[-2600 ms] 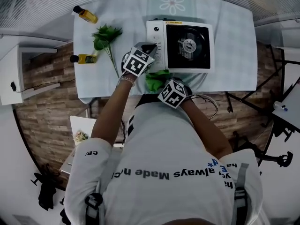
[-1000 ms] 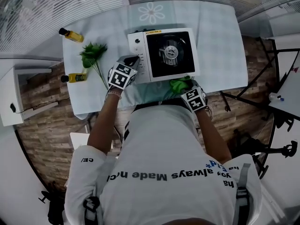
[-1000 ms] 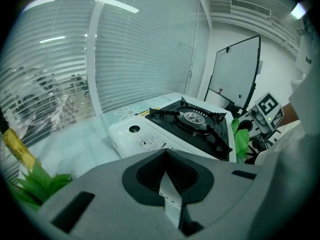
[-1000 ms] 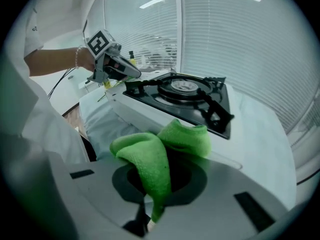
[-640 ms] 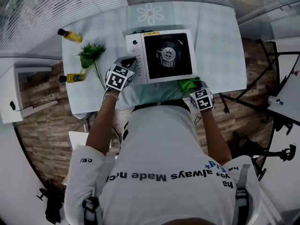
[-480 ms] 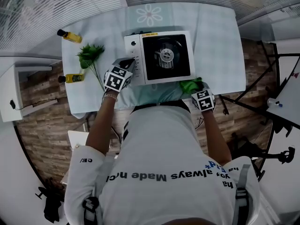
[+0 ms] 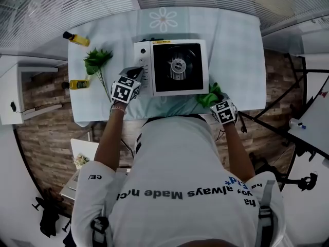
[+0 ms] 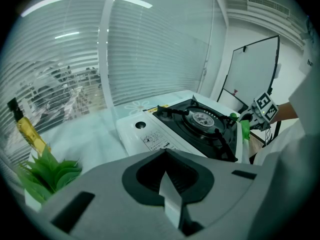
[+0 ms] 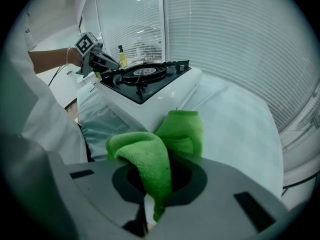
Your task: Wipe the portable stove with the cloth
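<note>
I have my right claw [image 7: 216,101] clamped on the green cloth [image 7: 207,95] at the portable stove's [image 7: 175,67] 5 o'clock corner on the counter [image 7: 234,45], my left claw [image 7: 136,74] pressed together, empty, at its 8 o'clock side

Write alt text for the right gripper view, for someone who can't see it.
The right claw is shut on a bunched green cloth, held beside the white side of a portable stove on a pale tablecloth. Past the stove, the left claw sits at its far end, with window blinds behind.
</note>
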A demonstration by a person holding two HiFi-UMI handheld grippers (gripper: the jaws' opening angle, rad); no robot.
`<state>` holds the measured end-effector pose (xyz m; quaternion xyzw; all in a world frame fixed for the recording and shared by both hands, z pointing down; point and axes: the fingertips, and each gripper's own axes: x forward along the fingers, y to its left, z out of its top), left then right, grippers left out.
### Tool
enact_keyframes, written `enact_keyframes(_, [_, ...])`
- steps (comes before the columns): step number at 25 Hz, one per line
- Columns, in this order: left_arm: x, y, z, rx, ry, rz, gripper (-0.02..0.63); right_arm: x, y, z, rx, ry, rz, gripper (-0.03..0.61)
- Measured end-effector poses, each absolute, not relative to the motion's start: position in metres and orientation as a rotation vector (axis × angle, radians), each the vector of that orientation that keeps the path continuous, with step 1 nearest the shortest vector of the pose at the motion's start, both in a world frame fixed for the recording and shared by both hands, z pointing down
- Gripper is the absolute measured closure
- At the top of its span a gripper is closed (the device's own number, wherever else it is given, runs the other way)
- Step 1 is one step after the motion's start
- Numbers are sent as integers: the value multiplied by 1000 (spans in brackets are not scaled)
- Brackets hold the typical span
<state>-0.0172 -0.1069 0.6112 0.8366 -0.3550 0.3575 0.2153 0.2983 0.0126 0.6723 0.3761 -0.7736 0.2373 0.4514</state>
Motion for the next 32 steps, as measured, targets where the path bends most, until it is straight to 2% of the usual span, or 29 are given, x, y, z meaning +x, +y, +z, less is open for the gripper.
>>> enact_keyframes(32, [-20,-109,611,2219,-1107,858,602,295,-204,658,934,-1901,347,555])
